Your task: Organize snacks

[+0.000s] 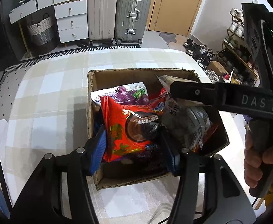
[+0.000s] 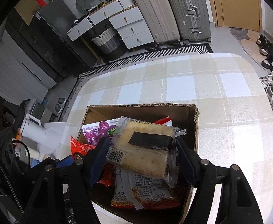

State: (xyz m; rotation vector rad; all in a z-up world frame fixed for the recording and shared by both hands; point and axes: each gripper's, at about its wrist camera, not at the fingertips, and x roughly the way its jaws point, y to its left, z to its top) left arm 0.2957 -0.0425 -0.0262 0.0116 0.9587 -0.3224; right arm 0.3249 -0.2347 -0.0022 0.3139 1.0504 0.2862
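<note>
Both views bright, even indoor light, prob. from overhead. Strong fisheye: black corners, edges bent, room furniture curved. Glare on the shiny red foil snack packet (image 1: 129,128) and on the pale checked tablecloth (image 2: 220,100). Brown cardboard box (image 1: 136,74) dark inside w/ deep shadow. Centre sharp, periphery soft.

Beyond the claws, past the checked worktop (image 2: 201,85), two suitcases (image 1: 117,13) stand upright side by side against the wall beside a white drawer unit (image 1: 69,21). A woven basket (image 1: 40,30) sits under the drawers' left part, and a shoe rack (image 1: 237,43) stands off to the right.
</note>
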